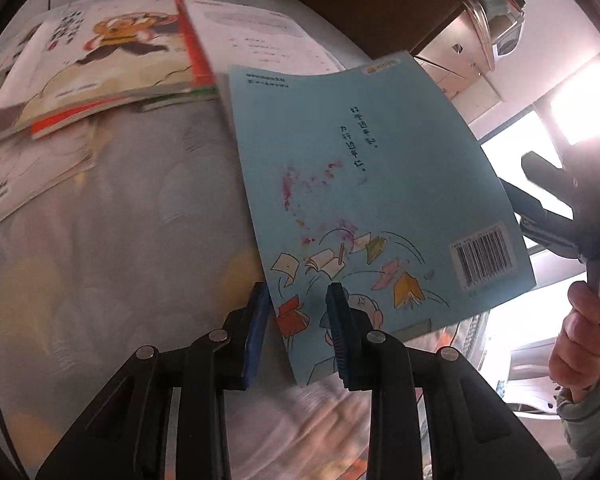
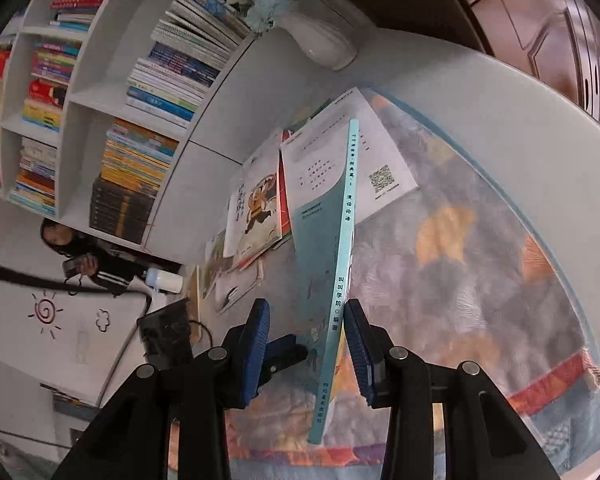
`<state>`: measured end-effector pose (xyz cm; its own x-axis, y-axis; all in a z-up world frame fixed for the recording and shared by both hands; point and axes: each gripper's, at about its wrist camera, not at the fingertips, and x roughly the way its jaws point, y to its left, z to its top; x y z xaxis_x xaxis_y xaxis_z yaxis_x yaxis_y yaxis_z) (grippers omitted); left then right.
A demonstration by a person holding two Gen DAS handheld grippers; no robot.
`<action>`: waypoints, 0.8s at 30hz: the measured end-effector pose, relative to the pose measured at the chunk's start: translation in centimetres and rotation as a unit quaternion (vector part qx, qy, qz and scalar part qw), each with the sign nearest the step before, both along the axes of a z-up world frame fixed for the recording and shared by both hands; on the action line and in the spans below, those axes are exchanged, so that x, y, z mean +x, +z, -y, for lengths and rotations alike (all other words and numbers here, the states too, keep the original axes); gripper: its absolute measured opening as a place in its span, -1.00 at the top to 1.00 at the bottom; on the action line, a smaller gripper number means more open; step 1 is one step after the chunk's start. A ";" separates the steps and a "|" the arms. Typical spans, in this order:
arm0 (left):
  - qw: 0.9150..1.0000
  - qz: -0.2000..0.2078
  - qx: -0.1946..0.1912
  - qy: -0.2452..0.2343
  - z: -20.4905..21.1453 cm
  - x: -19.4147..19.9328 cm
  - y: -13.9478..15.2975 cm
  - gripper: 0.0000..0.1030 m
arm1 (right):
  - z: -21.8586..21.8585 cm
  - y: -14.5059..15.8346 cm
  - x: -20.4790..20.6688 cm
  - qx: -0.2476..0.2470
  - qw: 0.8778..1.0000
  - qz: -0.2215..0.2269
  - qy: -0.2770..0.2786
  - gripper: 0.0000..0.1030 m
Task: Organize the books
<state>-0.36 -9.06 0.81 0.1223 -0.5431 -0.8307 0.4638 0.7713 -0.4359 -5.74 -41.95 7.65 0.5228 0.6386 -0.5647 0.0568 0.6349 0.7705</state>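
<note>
Item: teal paperback, held in the air above the patterned desk, back cover and barcode facing the left camera.
Position: its long axis ran away from both grippers toward the loose pile of picture books at the far left.
Left hand-held gripper: narrow, seemingly pinching the near bottom edge.
Right hand-held gripper: jaws wide, straddling the spine; contact could not be told.
Bookshelf: far left, already well filled.
</note>
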 end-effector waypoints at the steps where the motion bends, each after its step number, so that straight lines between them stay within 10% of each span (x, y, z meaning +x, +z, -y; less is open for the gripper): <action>1: 1.000 0.000 -0.002 0.001 -0.6 0.0 0.0 0.51 | -0.4 -0.1 0.1 0.006 1.000 -0.001 -0.003 0.25; 12: 0.991 0.076 0.018 0.107 -14.8 -1.2 4.7 0.50 | -12.2 6.4 2.0 0.013 0.994 0.080 0.074 0.26; 18: 0.971 0.090 0.051 0.216 -26.7 -1.1 6.6 0.51 | -22.0 3.6 4.8 0.001 0.988 0.035 0.150 0.26; 24: 0.980 0.055 0.053 0.182 -26.1 -0.6 4.1 0.32 | -25.0 -1.5 3.9 -0.110 0.981 -0.042 0.156 0.26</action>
